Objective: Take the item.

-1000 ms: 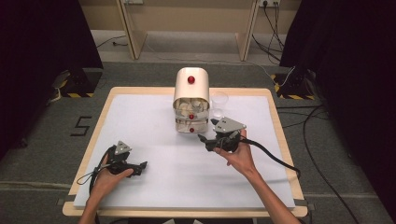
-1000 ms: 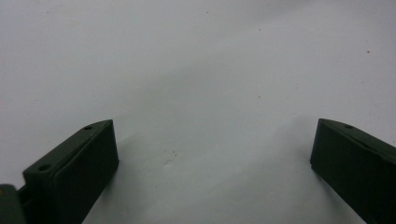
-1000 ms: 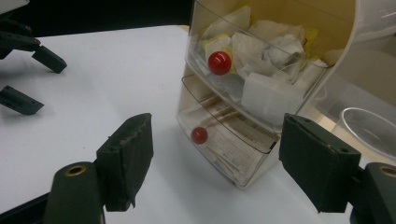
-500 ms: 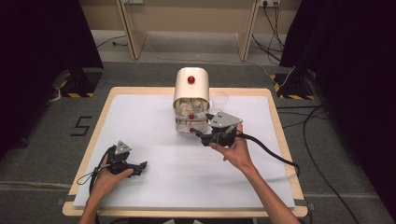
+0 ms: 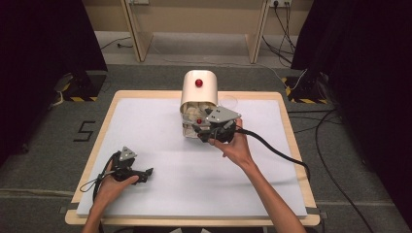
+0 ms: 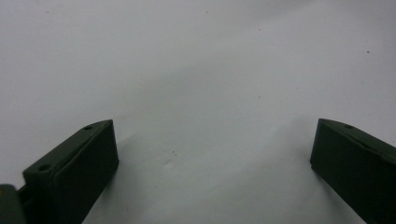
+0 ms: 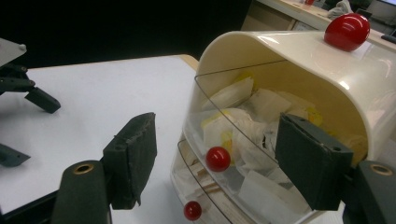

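Observation:
A cream dome-shaped box [image 5: 199, 90] with a red knob on top [image 5: 198, 83] stands at the back middle of the white mat. Its clear front flap [image 7: 243, 126] and the drawer below carry small red knobs [image 7: 218, 158] [image 7: 192, 210]. White and yellow paper packets [image 7: 252, 107] lie behind the clear plastic. My right gripper [image 5: 200, 132] [image 7: 215, 126] hovers open just in front of the box, with nothing between its pads. My left gripper [image 5: 145, 174] [image 6: 212, 163] rests open on the mat at the front left, holding nothing.
A clear cup [image 5: 228, 100] stands right behind the box. The wooden table edge [image 5: 286, 126] frames the mat [image 5: 160, 126]. A black cable [image 5: 277, 150] trails from the right gripper toward the right edge. The left gripper [image 7: 23, 88] shows far off in the right gripper view.
My right gripper has moved left and a little up, closer to the front of the box. The left gripper has stayed where it was.

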`<action>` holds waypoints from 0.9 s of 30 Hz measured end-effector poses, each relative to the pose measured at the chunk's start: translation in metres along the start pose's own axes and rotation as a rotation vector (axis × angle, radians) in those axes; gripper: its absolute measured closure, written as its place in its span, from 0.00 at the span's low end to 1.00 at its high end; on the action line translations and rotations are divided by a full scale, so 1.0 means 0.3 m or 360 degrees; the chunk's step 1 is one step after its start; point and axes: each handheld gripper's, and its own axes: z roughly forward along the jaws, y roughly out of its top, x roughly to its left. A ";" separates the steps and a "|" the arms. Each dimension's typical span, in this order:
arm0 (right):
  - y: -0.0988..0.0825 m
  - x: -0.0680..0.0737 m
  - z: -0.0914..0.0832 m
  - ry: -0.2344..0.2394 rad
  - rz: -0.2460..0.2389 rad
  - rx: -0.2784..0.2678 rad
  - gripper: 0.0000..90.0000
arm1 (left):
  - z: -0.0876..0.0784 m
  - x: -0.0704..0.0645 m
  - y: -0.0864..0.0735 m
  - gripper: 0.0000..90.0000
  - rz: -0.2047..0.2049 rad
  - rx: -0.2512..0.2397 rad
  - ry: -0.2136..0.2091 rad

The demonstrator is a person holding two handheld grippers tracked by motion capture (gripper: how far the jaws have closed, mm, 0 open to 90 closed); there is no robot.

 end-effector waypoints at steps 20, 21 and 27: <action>-0.019 -0.032 0.063 0.0005 0.0017 0.0087 0.33 | 0.000 0.000 0.000 0.00 0.0000 0.0000 0.0000; -0.018 -0.031 0.061 0.0012 0.0017 0.0086 0.33 | 0.000 0.000 0.000 0.00 0.0000 0.0000 0.0000; -0.018 -0.022 0.050 0.0032 -0.0005 0.0097 0.34 | 0.000 0.000 0.000 0.00 -0.0001 0.0000 -0.0001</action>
